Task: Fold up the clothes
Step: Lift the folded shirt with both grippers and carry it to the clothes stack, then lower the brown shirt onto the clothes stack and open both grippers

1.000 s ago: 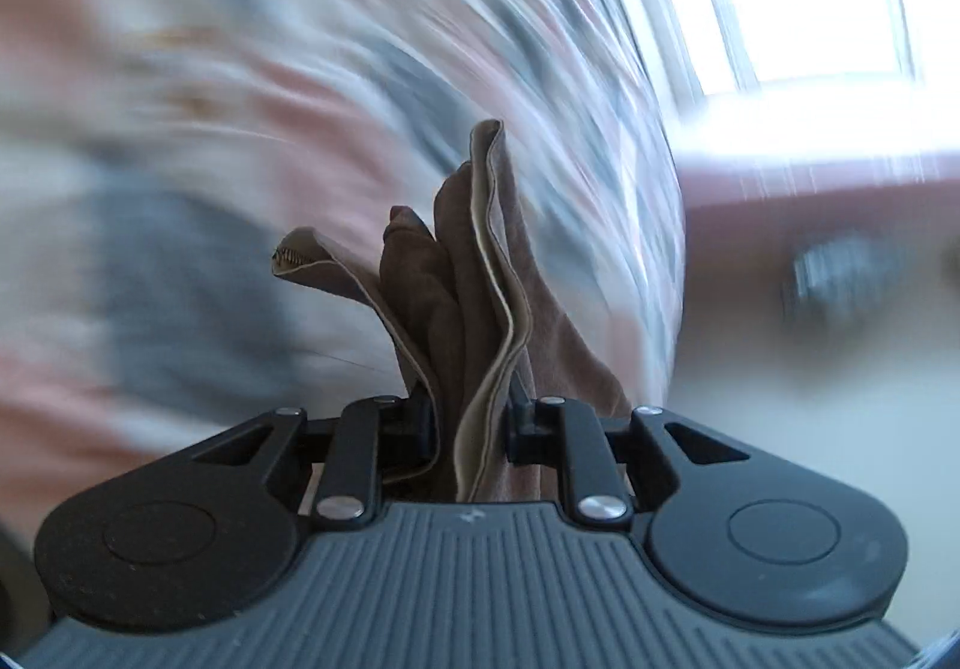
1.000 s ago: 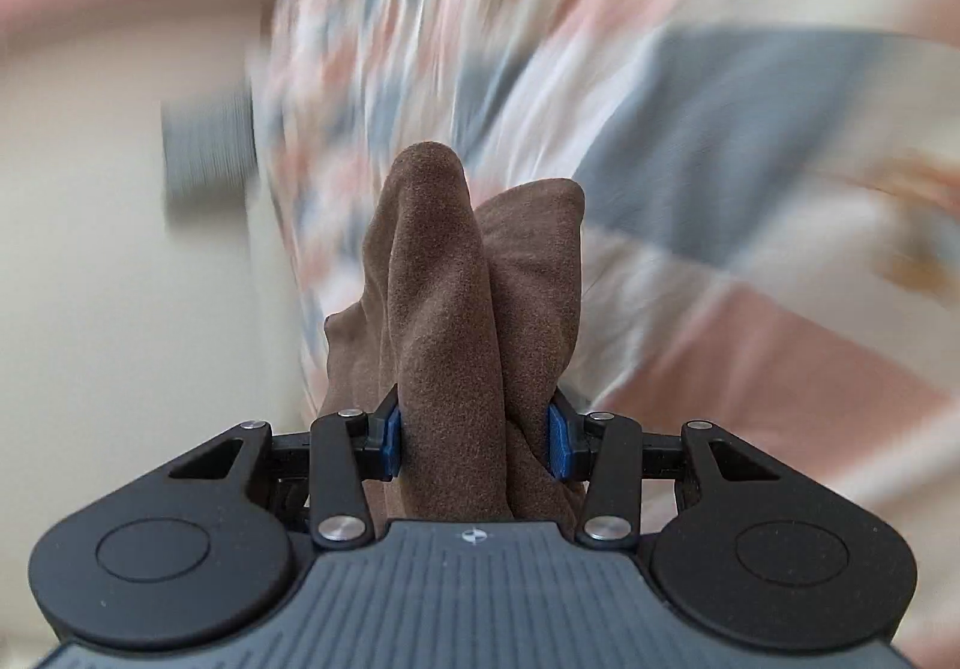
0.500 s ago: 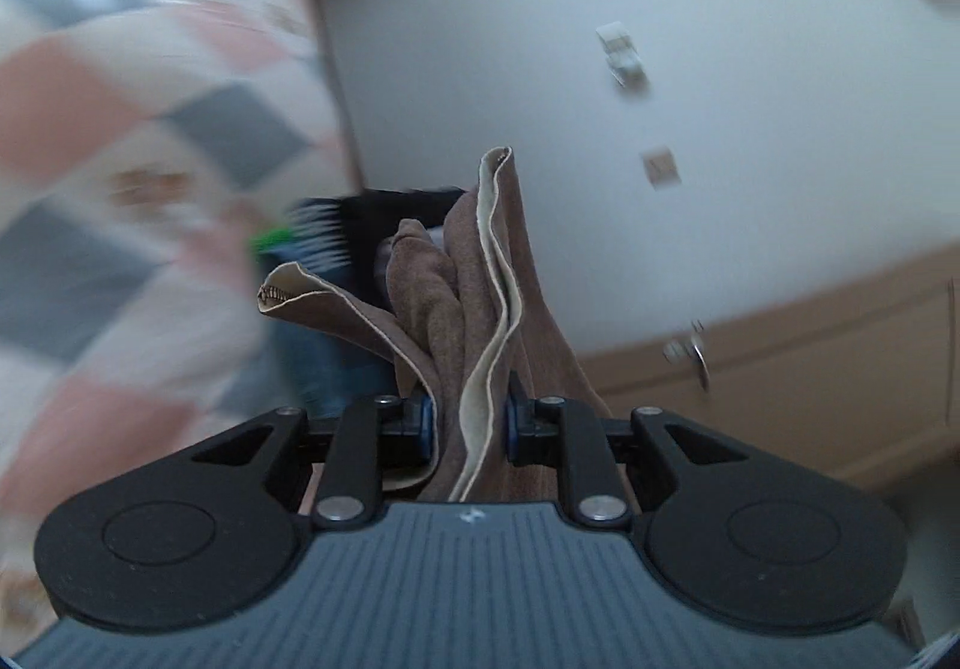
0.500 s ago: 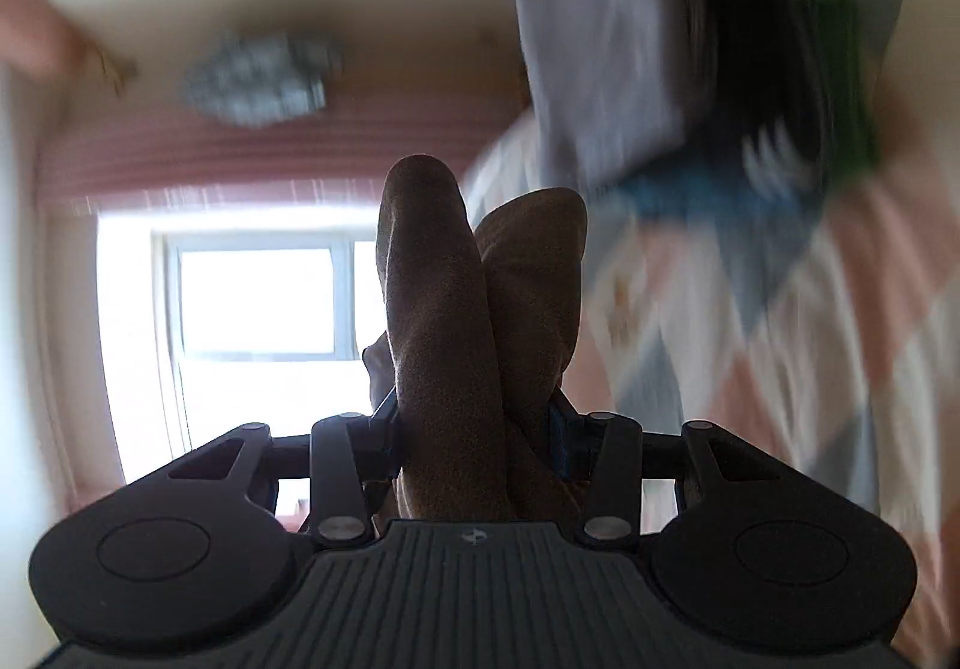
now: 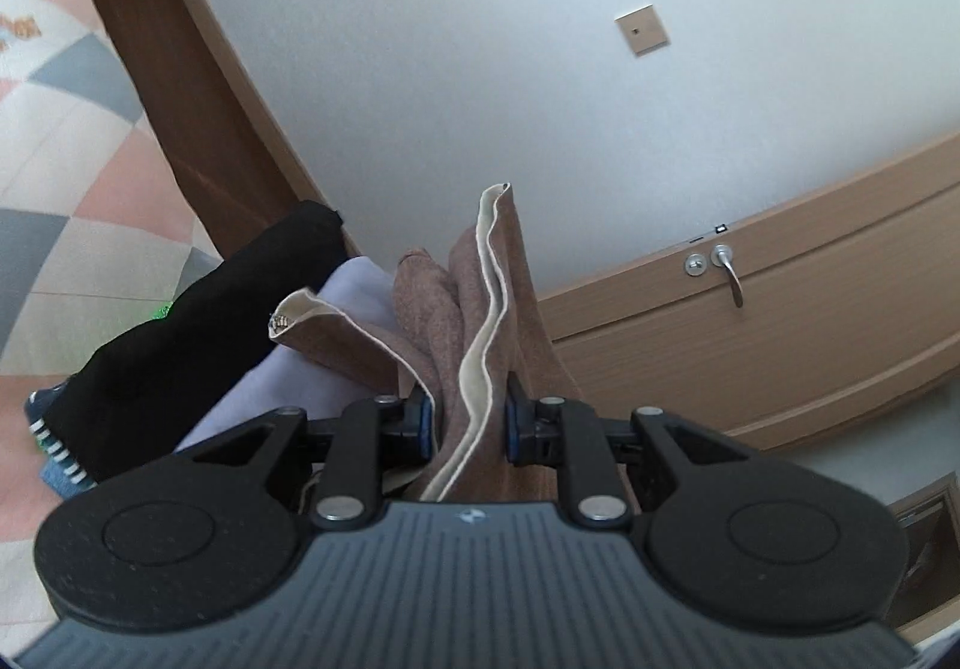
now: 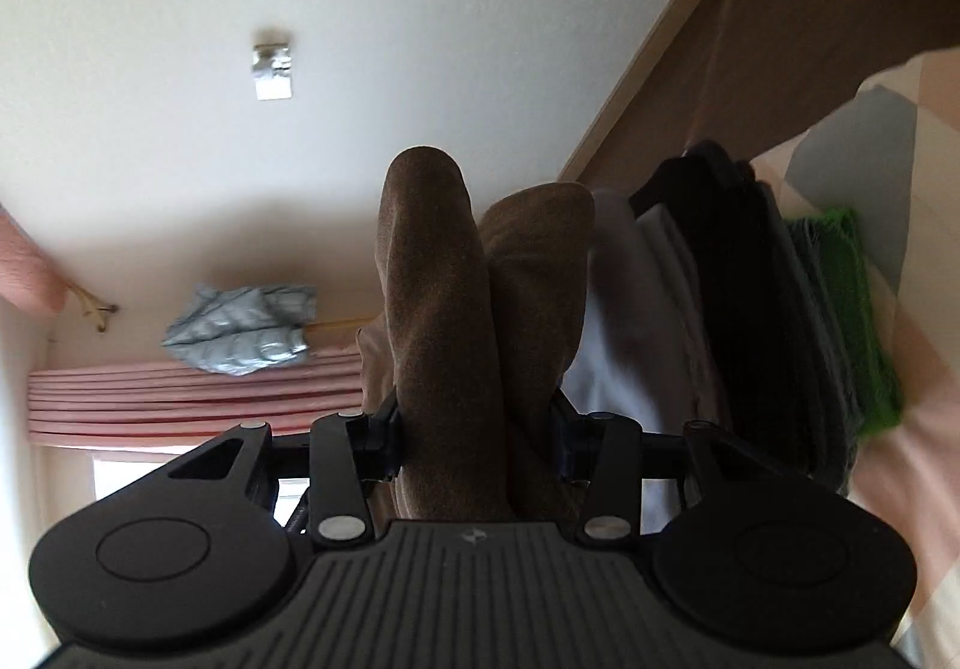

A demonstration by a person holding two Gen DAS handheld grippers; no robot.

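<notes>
Bunched brown fabric with a cream hem, the brown garment (image 5: 480, 321), stands up between the jaws of my left gripper (image 5: 467, 420), which is shut on it. In the right wrist view thick folds of the same brown garment (image 6: 447, 333) fill the jaws of my right gripper (image 6: 477, 444), also shut on it. Both grippers are lifted and point toward the wall and the head of the bed. The rest of the garment hangs out of sight below the grippers.
A stack of folded clothes (image 6: 738, 309), white, black, grey and green, lies on the patchwork bedspread (image 5: 66, 177) by the brown headboard (image 5: 180, 87). There is a white wall with a switch plate (image 5: 641, 30), a wooden door with a handle (image 5: 729, 273), and pink curtains (image 6: 180, 399).
Both views have swung away from the blurred bedspread up to the wall, door and headboard, and the folded stack has come into view. The grip on the brown garment is unchanged.
</notes>
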